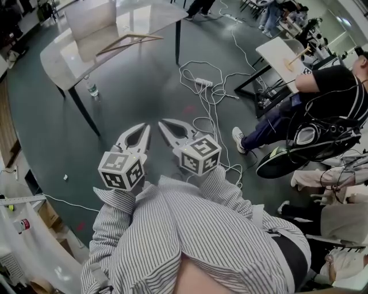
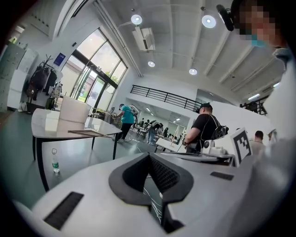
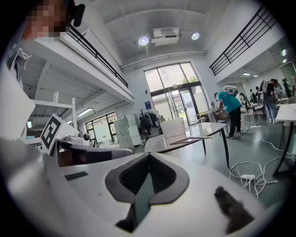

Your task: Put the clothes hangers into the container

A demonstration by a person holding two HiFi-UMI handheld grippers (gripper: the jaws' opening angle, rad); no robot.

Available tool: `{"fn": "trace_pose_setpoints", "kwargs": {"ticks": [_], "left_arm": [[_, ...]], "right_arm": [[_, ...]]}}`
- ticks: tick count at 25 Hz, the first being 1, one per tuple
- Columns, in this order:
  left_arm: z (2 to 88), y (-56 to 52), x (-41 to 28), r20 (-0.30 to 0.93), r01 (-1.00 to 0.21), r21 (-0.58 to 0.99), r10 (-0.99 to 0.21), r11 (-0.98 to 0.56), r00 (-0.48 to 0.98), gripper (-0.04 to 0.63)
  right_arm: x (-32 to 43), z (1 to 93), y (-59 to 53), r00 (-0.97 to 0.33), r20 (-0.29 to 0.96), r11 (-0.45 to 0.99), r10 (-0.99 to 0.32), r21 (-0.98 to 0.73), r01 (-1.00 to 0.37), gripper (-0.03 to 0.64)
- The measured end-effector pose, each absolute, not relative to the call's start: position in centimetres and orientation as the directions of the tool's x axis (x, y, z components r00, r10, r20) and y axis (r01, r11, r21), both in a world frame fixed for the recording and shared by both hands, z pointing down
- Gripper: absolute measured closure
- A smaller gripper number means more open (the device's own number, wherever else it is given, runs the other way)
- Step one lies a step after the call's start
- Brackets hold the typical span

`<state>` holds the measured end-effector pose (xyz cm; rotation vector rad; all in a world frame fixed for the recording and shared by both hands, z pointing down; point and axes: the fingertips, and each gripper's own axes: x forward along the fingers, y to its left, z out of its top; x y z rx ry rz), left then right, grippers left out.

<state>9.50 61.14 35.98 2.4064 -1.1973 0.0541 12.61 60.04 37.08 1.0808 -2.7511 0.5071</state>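
A wooden clothes hanger (image 1: 129,40) lies flat on a pale table (image 1: 63,57) across the room, beside a white box-shaped container (image 1: 92,17). Both grippers are held side by side in front of my striped-shirted chest, over the dark floor and well short of that table. The left gripper (image 1: 146,126) has its jaw tips together with nothing between them. The right gripper (image 1: 161,122) is likewise shut and empty. The left gripper view looks past its closed tips (image 2: 149,155) to the hanger (image 2: 90,133) and container (image 2: 73,110). From the right gripper (image 3: 149,154), the hanger (image 3: 189,140) and container (image 3: 172,127) also show.
A plastic bottle (image 1: 92,89) stands on the floor under the table. White cables and a power strip (image 1: 203,82) trail across the floor ahead. A seated person in black (image 1: 328,86) and another table (image 1: 282,54) are at the right. Shelving and clutter line the left wall.
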Motion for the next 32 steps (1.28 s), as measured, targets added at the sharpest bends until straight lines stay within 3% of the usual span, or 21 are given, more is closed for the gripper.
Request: {"fn": "trace_pose_setpoints", "kwargs": {"ticks": [13, 32], "left_arm": [[37.2, 61.1, 6.5, 0.266, -0.766, 0.3, -0.721, -0.568, 0.64, 0.586], [39.3, 53.6, 6.6, 0.245, -0.726, 0.399, -0.697, -0.561, 0.673, 0.586]], "right_arm": [[9.7, 37.1, 59.9, -0.707, 0.193, 0.661, -0.681, -0.254, -0.706, 0.603], [10.0, 39.8, 52.9, -0.686, 0.215, 0.629, -0.695, -0.279, -0.725, 0.603]]}}
